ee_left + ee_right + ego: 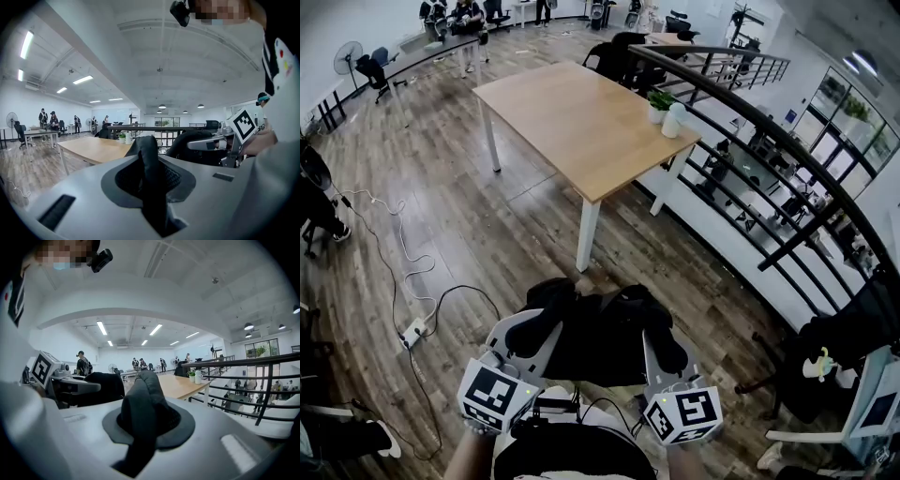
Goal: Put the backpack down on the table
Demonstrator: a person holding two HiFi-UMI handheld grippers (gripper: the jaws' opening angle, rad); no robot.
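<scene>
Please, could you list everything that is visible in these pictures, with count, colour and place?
backpack: one, black, held above the floor, short of the table
table: one, light wood top, white legs, ahead
potted plant: one, green in a white pot, table's right edge
bottle: one, white, beside the plant
power strip: one, white, floor at left
railing: one, black, along the right
fan: one, pale, far left
people: several, dark clothes, far end
left gripper: one, grey, shut on a backpack strap
right gripper: one, grey, shut on the other strap
</scene>
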